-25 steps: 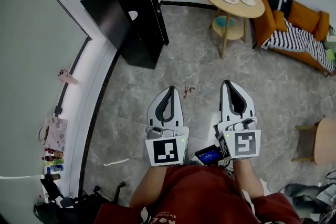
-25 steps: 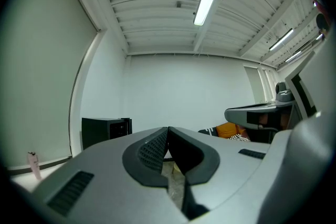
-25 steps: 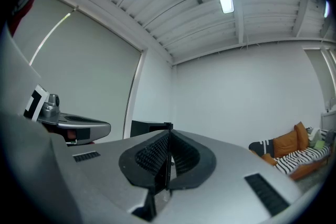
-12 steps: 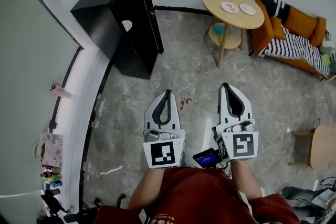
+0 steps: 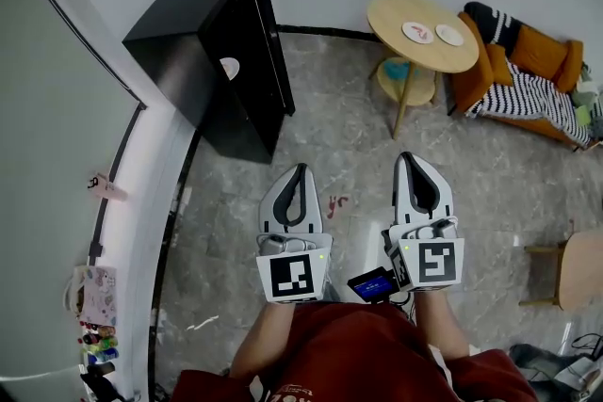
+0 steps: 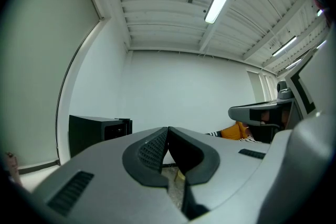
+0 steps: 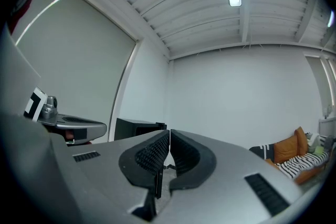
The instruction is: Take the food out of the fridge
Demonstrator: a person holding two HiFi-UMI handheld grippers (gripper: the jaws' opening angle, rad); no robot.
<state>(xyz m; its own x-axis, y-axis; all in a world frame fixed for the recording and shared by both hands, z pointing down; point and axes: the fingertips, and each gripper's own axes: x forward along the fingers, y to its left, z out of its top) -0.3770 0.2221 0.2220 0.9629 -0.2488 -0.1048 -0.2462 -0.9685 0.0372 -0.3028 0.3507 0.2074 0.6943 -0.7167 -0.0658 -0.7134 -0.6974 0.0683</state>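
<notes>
I hold my left gripper (image 5: 300, 169) and right gripper (image 5: 412, 157) level, jaws together and empty, because the black fridge (image 5: 203, 42) ahead looks shut; the food, unseen, is presumably inside it

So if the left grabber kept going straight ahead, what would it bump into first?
Probably the white wall. In the left gripper view the left gripper aims just right of the black fridge, with nothing else visible between, though depth is hard to judge.

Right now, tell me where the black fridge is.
In the head view the black fridge stands upper left by the wall, left of the round table.
</notes>
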